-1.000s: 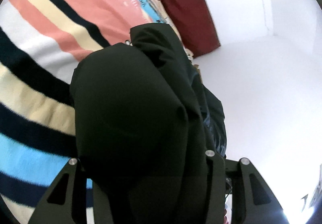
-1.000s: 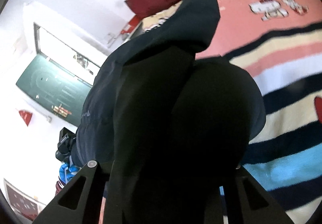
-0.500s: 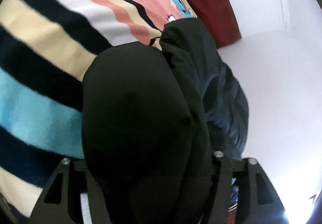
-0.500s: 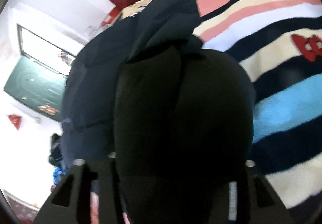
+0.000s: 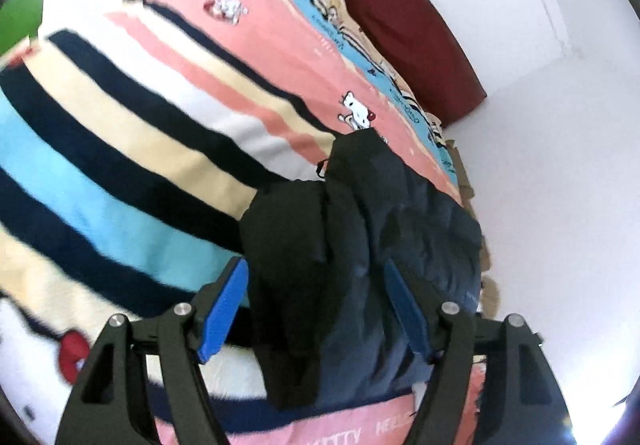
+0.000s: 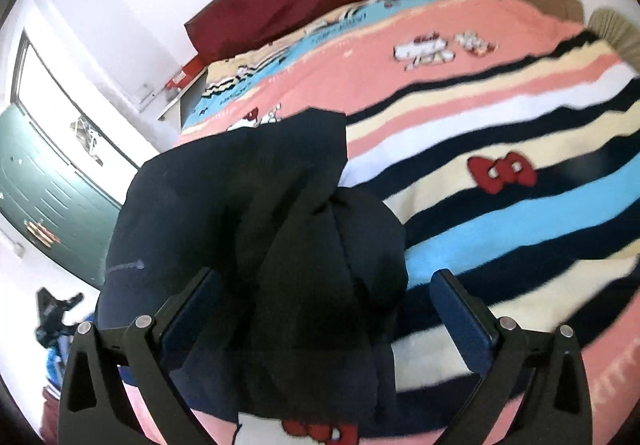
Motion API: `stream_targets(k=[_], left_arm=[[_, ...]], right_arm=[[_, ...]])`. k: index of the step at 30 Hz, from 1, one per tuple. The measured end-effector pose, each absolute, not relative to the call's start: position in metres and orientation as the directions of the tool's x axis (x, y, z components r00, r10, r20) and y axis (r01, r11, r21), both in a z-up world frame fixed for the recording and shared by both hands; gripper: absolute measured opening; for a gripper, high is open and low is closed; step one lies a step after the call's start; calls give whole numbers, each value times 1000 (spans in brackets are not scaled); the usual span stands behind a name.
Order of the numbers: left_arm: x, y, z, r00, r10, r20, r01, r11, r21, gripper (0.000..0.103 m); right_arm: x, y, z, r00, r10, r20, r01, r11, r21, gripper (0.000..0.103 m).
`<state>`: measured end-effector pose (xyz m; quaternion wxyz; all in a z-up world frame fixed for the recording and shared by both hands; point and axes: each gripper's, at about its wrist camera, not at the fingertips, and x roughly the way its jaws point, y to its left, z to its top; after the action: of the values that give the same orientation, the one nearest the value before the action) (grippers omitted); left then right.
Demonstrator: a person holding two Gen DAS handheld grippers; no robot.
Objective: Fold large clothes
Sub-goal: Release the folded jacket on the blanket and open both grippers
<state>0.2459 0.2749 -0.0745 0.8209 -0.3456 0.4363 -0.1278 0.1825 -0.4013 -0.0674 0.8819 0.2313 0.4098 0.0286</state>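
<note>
Left gripper (image 5: 316, 293): jaws spreading, blue pads clear of the cloth; the dark jacket (image 5: 360, 245) bulges up between them.
Right gripper (image 6: 326, 301): jaws opening wide, pads off the fabric, the jacket (image 6: 256, 229) heaped between them.
Jacket position: bunched at the near edge of the striped blanket (image 5: 120, 149).
Jacket axis: runs away from both grippers toward the dark red headboard (image 5: 412, 29), narrow end farthest.
Writing: pale letters on the blanket's pink border, "HELLO" partly readable; jacket mark too small to read.
Blanket print: red bow (image 6: 502, 173).
</note>
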Motion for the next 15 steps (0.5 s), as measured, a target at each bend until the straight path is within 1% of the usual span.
stream_targets(k=[4, 7, 10, 15], left_arm=[[213, 253, -43, 619, -358, -698, -74, 859, -506, 70], [192, 227, -34, 636, -268, -724, -59, 918, -392, 70], [175, 201, -37, 651, -215, -728, -60, 941, -332, 70], [138, 164, -41, 663, -154, -733, -73, 961, -268, 70]], right_arm=[[166, -376, -48, 672, 193, -715, 125, 922, 367, 103], [152, -352, -47, 666, 178, -725, 110, 937, 331, 103], [134, -335, -49, 663, 158, -732, 106, 948, 301, 103], [104, -308, -49, 670, 114, -734, 89, 969, 232, 103]])
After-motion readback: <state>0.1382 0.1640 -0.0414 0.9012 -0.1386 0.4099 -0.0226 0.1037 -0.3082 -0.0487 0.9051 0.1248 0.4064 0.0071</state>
